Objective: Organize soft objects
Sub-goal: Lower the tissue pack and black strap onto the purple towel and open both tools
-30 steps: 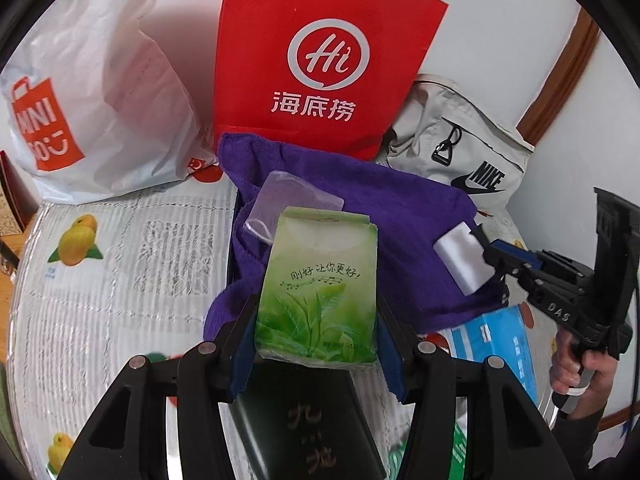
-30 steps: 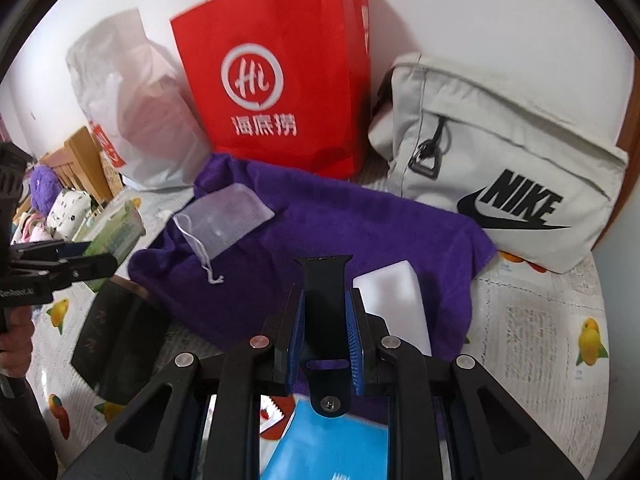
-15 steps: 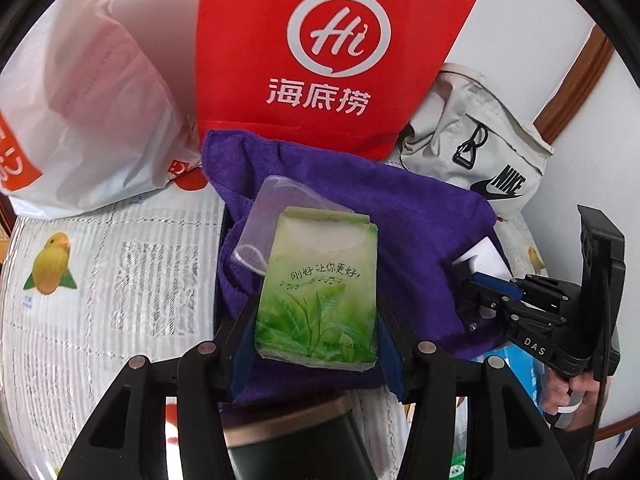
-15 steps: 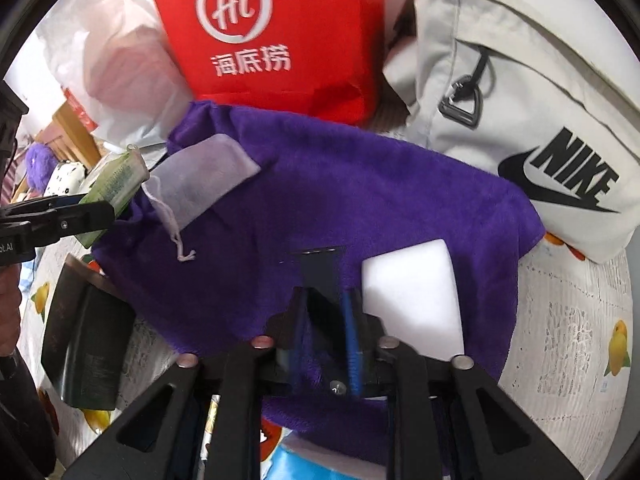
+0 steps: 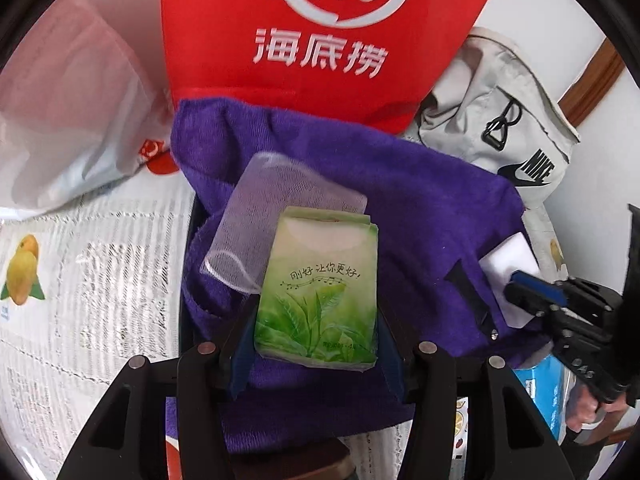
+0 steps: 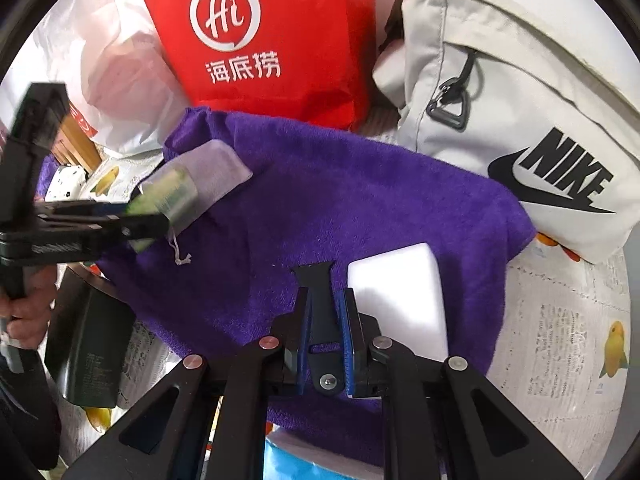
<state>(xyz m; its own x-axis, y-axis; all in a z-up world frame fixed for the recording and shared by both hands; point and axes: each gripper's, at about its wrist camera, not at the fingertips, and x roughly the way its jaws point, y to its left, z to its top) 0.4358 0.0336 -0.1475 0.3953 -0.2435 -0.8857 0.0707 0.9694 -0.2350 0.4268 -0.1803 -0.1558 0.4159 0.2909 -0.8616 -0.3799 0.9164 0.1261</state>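
Observation:
My left gripper [image 5: 316, 320] is shut on a green tissue pack [image 5: 320, 288] and holds it over the purple towel [image 5: 420, 208], just above a white mesh pouch [image 5: 256, 208]. My right gripper [image 6: 324, 312] is shut on a black watch strap [image 6: 318, 300] and holds it low over the towel [image 6: 340, 200], beside a white sponge block [image 6: 396, 300]. The left gripper with the pack [image 6: 172, 196] also shows at the left of the right wrist view, over the pouch [image 6: 216, 168].
A red paper bag [image 5: 320, 40], a white plastic bag [image 5: 72, 100] and a grey Nike bag [image 6: 520, 100] stand behind the towel. A dark box [image 6: 92, 348] lies left of the towel, a blue packet [image 5: 548, 392] at its right front.
Both grippers have moved forward over the purple towel with their loads. The tissue pack is now above the mesh pouch, the strap next to the sponge.

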